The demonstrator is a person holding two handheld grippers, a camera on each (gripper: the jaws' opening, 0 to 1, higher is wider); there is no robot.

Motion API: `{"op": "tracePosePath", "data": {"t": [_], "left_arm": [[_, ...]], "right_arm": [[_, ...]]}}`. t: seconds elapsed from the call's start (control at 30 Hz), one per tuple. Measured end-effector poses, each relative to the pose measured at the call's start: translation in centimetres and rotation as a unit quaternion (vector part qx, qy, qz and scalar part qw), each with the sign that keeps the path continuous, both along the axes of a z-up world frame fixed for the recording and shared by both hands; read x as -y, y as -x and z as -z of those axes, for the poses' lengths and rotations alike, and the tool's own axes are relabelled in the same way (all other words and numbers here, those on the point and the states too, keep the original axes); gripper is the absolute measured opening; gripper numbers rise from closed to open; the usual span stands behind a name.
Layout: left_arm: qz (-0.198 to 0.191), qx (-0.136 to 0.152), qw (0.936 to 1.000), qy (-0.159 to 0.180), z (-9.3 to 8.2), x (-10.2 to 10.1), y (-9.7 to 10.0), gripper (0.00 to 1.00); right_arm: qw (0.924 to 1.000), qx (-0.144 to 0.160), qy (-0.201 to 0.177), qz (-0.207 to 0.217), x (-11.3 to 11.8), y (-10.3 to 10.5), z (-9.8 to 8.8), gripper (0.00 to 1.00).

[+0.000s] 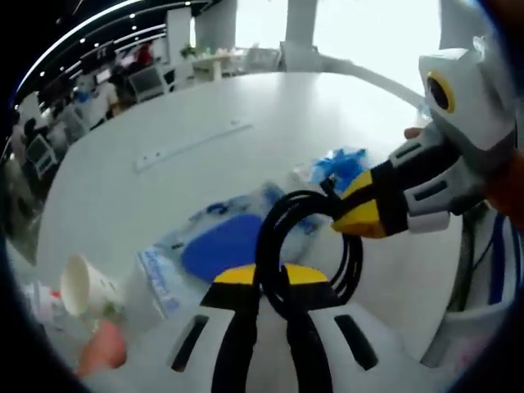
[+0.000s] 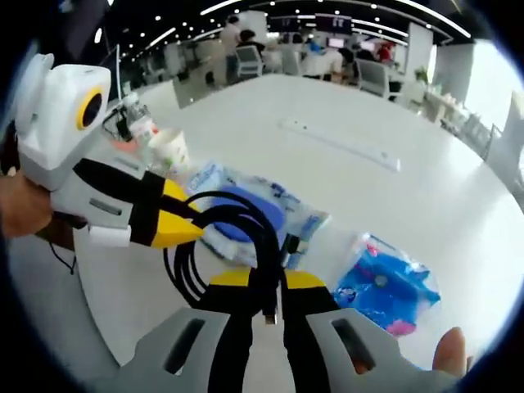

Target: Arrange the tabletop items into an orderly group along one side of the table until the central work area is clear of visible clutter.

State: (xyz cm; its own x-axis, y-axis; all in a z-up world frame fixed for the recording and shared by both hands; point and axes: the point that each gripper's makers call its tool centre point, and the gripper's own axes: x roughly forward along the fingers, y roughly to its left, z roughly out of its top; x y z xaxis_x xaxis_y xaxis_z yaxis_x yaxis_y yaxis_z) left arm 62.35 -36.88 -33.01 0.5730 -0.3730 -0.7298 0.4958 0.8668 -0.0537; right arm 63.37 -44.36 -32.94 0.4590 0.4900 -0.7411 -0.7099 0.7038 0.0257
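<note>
Cable: black coil, held up over the bench. Your left gripper and right gripper both have their fingers closed on it. Risk: pull your hands apart and a loop slips free, or sags and drags the blue pouch and cup into the centre.

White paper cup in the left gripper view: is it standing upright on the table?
No: the white paper cup lies tipped on its side on the white table, its open mouth facing sideways.
</note>
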Motion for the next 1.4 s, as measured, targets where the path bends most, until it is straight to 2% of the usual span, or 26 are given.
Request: {"op": "tracePosePath", "data": {"t": [0.63, 0.97, 1.4], "left_arm": [[0.030, -0.013, 0.9995, 0.004, 0.8, 3.9, 1.5, 0.08], [0.047, -0.027, 0.9985, 0.003, 1.9, 6.0, 2.3, 0.08], [0.057, -0.048, 0.9972, -0.007, 3.9, 7.0, 2.6, 0.08]], "right_arm": [[0.9997, -0.011, 0.014, 0.014, 3.9, 1.9, 0.7, 0.12], [0.9992, -0.026, 0.020, 0.022, 5.9, 2.9, 1.7, 0.12], [0.9981, -0.053, 0.020, 0.026, 7.0, 3.5, 3.9, 0.12]]}}
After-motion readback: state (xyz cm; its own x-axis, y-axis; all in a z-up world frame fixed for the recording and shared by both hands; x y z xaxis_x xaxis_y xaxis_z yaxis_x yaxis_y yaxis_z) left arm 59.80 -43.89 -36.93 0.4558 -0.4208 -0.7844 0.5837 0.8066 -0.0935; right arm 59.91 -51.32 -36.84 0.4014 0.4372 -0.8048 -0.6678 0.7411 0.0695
